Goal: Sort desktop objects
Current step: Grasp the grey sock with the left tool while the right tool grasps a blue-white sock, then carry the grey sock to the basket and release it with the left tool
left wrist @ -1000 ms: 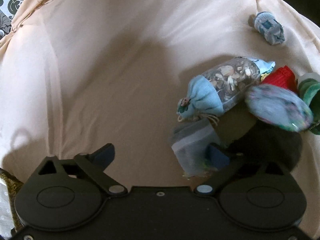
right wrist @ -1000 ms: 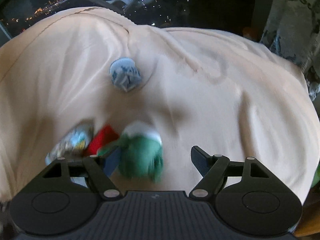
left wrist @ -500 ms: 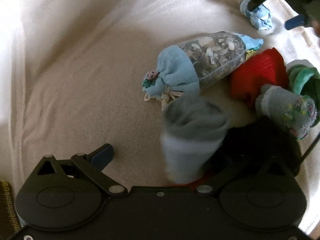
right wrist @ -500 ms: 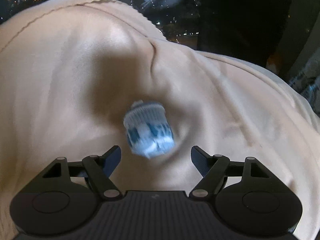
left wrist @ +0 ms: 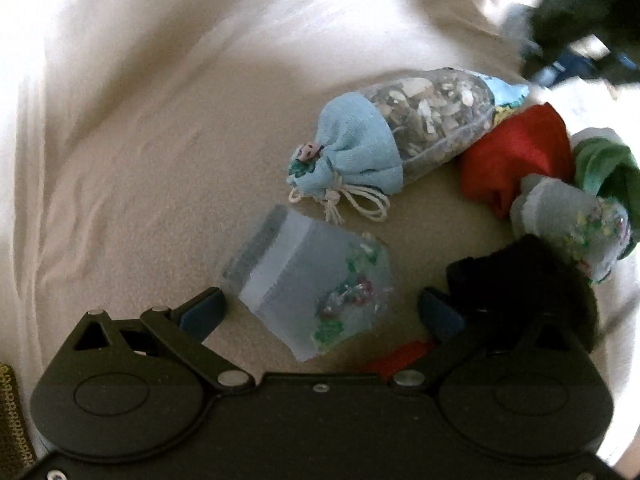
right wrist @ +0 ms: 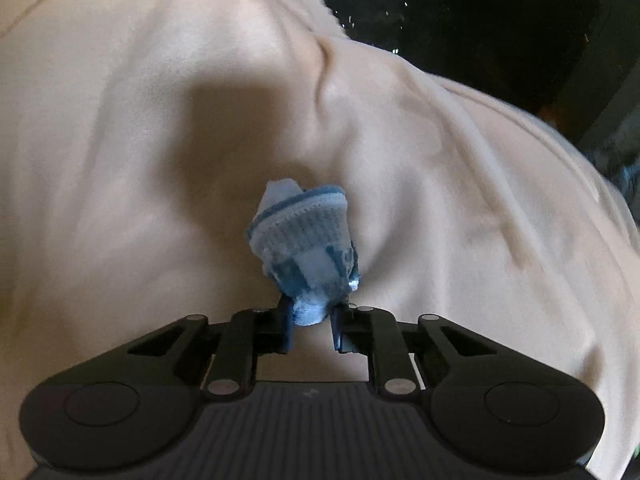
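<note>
In the left wrist view my left gripper [left wrist: 320, 308] is open. A rolled grey sock with a floral print [left wrist: 316, 288] lies between its fingers on the beige cloth [left wrist: 160, 120], not gripped. Beyond it lies a light blue pouch of shells [left wrist: 400, 136]. To the right sit a red sock roll [left wrist: 516, 156], a green one [left wrist: 608, 172], a second grey floral one [left wrist: 576, 236] and a black one [left wrist: 520, 280]. In the right wrist view my right gripper [right wrist: 312, 324] is shut on a blue-and-white patterned sock roll [right wrist: 308, 248] over the cloth [right wrist: 120, 120].
My right gripper shows blurred at the top right of the left wrist view [left wrist: 580, 40]. The cloth-covered surface drops off into a dark area [right wrist: 500, 12] behind. A patterned olive edge [left wrist: 10, 412] shows at the lower left.
My right gripper closed on the blue-and-white sock roll, which had lain between its open fingers. The grey floral sock dropped onto the cloth between my open left fingers.
</note>
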The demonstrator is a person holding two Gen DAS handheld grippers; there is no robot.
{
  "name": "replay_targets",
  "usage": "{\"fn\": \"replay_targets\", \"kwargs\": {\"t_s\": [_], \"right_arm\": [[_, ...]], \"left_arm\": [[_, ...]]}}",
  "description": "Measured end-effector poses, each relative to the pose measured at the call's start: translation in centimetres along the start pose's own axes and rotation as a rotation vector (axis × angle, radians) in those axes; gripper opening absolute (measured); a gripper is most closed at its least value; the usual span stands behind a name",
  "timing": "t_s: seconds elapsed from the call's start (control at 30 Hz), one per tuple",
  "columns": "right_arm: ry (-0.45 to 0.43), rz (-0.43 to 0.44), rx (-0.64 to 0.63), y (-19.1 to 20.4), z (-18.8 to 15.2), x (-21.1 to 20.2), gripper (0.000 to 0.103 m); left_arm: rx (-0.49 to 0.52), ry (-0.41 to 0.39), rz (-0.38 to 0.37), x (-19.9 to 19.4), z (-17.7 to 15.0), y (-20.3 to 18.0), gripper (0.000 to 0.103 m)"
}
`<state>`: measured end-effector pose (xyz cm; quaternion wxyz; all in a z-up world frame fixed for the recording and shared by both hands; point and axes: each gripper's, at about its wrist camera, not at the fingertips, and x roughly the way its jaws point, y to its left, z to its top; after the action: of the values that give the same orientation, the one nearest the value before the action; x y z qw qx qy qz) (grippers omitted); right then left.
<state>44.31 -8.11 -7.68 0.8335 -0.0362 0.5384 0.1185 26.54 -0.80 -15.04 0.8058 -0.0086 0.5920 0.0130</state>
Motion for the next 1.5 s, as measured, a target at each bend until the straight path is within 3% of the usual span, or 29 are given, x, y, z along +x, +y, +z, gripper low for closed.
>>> {"fn": "replay_targets", "kwargs": {"t_s": [0.07,0.1,0.2,0.3,0.43,0.63,0.7,0.8,0.97,1.27,1.5], "right_arm": [[-0.018,-0.004,0.033,-1.7,-1.5,-2.0,0.018],[-0.031,-0.012,0.047,-2.4,-2.3,-3.0,0.018],[-0.068,-0.045,0.092,-4.9,-5.8,-5.8,0.018],[-0.077,-0.055,0.147,-7.0,-9.4,-7.9,0.018],[-0.041,-0.005,0.230,-8.6,-14.0,-9.4,0.019],[0.071,0.065,0.255,-6.9,-19.6,-10.4,0.019],[0.089,0.080,0.239,-5.7,-21.4,-10.8,0.019],[0.097,0.071,0.201,-3.9,-23.4,-11.7,0.019],[0.081,0.039,0.107,-1.6,-25.8,-14.7,0.019],[0.027,0.034,0.022,0.5,-26.8,-19.3,0.019],[0.051,0.113,-0.005,1.4,-28.5,-21.5,0.020]], "left_arm": [[-0.011,0.006,-0.010,-0.5,0.5,0.5,0.086],[-0.019,-0.001,-0.012,-1.0,0.8,0.8,0.066],[-0.045,0.014,-0.033,-1.9,1.8,1.8,0.057],[-0.067,0.017,0.009,-2.5,2.0,2.5,0.055],[-0.087,0.007,0.020,-4.8,1.0,2.8,0.055],[-0.090,0.052,0.090,-8.9,-3.9,3.3,0.055],[-0.088,0.066,0.107,-8.8,-3.4,4.9,0.055],[-0.083,0.083,0.145,-9.9,-5.5,5.3,0.055],[-0.086,0.074,0.186,-12.6,-8.9,7.4,0.055],[-0.062,0.019,0.212,-16.0,-12.3,9.1,0.056],[-0.079,0.025,0.189,-17.8,-14.6,11.1,0.056]]}}
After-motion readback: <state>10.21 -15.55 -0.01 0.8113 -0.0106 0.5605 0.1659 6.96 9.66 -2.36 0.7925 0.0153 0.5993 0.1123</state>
